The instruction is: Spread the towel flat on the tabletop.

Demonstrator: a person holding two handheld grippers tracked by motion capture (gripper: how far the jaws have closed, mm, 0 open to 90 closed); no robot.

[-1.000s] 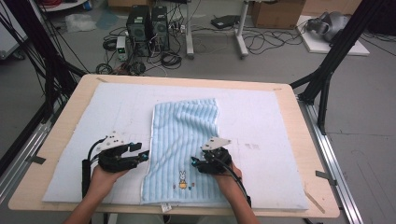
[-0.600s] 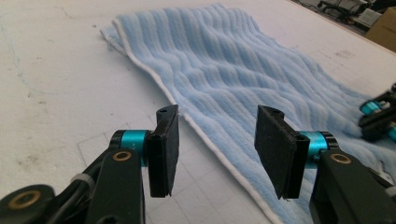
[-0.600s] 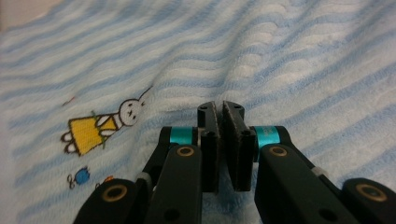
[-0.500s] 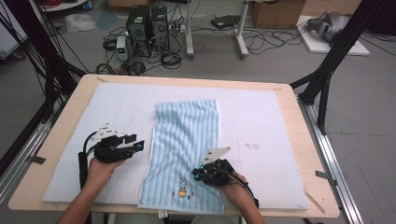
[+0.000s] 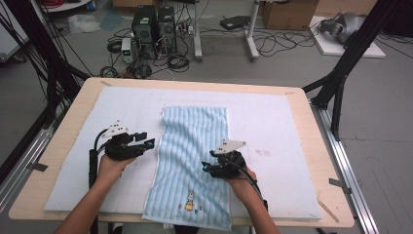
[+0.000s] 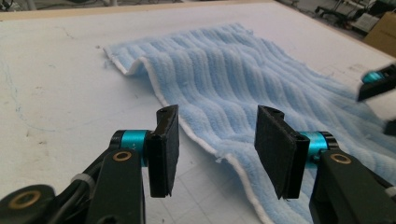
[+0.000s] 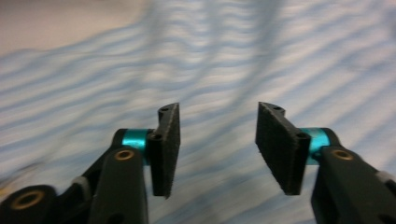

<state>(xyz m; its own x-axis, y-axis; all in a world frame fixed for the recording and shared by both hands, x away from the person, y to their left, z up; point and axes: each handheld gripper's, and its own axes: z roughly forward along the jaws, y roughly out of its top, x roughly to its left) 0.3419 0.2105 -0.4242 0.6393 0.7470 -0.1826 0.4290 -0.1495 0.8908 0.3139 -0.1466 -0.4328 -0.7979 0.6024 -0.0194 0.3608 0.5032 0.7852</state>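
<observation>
A light blue ribbed towel [image 5: 194, 161] with a small rabbit motif [image 5: 189, 204] lies lengthwise on the white mat [image 5: 272, 122], its near end at the table's front edge. My left gripper [image 5: 147, 144] is open just left of the towel's left hem. In the left gripper view the open gripper [image 6: 217, 119] frames the white-trimmed hem of the towel [image 6: 261, 74], low over the mat. My right gripper [image 5: 208, 167] hovers over the towel's right half, pointing left. In the right gripper view the gripper [image 7: 217, 114] is open above the blurred towel [image 7: 210, 60], with nothing between the jaws.
The mat covers most of the wooden table [image 5: 311, 146]. Black frame posts [image 5: 341, 83] stand at both sides of the table. Computer cases [image 5: 153, 24] and cables lie on the floor beyond the far edge. The other gripper's tip [image 6: 378, 84] shows at the right of the left gripper view.
The towel now lies longer and flatter, its near end closer to the front edge. My right gripper drew back toward me, then came forward again. My left gripper shifted slightly forward.
</observation>
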